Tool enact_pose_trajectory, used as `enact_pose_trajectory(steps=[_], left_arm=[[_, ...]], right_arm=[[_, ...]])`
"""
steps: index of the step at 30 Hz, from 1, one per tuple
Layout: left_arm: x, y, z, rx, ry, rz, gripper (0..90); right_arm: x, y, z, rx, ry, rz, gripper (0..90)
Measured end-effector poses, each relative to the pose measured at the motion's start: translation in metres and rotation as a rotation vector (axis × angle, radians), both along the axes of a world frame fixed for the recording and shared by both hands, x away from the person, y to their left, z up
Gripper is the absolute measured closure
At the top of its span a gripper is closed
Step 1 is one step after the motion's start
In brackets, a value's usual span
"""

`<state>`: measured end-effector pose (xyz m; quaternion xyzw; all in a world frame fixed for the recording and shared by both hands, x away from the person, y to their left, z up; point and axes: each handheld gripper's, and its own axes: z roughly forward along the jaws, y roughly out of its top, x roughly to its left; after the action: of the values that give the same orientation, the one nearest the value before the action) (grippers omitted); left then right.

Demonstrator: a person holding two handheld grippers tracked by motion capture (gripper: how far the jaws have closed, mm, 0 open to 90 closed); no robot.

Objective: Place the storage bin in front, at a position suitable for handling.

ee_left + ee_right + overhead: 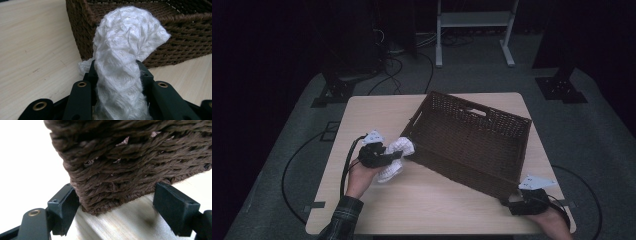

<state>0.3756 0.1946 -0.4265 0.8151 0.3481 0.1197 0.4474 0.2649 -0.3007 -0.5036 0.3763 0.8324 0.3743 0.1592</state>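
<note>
A brown wicker basket [462, 170] stands askew on the wooden table [432, 205], right of the middle. My left gripper [398, 156] hovers by the basket's left corner, shut on a white knitted cloth [404, 145] that bulges out past its jaws. In the left gripper view the cloth [127, 32] rises between the jaws of the left gripper [116, 67], with the basket wall [185, 37] just behind. My right gripper [511, 200] is at the basket's near right corner. In the right gripper view its jaws [113, 195] straddle that corner [125, 152], touching both walls.
The table stands on a grey floor with black cables [287, 170] looping around it. A white frame [474, 20] stands at the back, and black stand feet [337, 90] [562, 87] sit beyond the far corners. Bare tabletop lies along the near edge between my hands.
</note>
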Motion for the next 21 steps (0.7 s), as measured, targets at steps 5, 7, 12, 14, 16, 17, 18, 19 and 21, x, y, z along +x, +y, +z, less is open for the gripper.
enact_pose_trajectory(steps=[5, 7, 12, 14, 16, 17, 18, 19, 21], left_arm=[[0.002, -0.003, -0.011, 0.040, 0.033, -0.003, 65.1], [0.003, -0.006, -0.017, 0.076, 0.049, -0.009, 65.1], [0.006, -0.011, -0.026, 0.123, 0.078, -0.018, 65.0], [0.006, -0.013, -0.028, 0.133, 0.085, -0.024, 65.0], [0.007, -0.015, -0.031, 0.148, 0.090, -0.029, 65.0], [0.007, -0.017, -0.032, 0.155, 0.094, -0.031, 65.0], [0.007, -0.017, -0.034, 0.163, 0.100, -0.034, 65.0], [0.007, -0.019, -0.035, 0.167, 0.105, -0.037, 65.0], [0.008, -0.021, -0.041, 0.181, 0.113, -0.045, 65.0]], right_arm=[[0.000, 0.000, 0.000, 0.000, 0.000, 0.000, 20.7], [0.000, 0.000, 0.000, 0.000, 0.000, 0.000, 20.8], [0.000, 0.000, 0.000, 0.000, 0.000, 0.000, 20.7], [0.000, 0.000, 0.000, 0.000, 0.000, 0.000, 20.7], [0.000, 0.000, 0.000, 0.000, 0.000, 0.000, 20.7], [0.000, 0.000, 0.000, 0.000, 0.000, 0.000, 20.7], [0.000, 0.000, 0.000, 0.000, 0.000, 0.000, 20.7], [0.000, 0.000, 0.000, 0.000, 0.000, 0.000, 20.7], [0.000, 0.000, 0.000, 0.000, 0.000, 0.000, 20.7]])
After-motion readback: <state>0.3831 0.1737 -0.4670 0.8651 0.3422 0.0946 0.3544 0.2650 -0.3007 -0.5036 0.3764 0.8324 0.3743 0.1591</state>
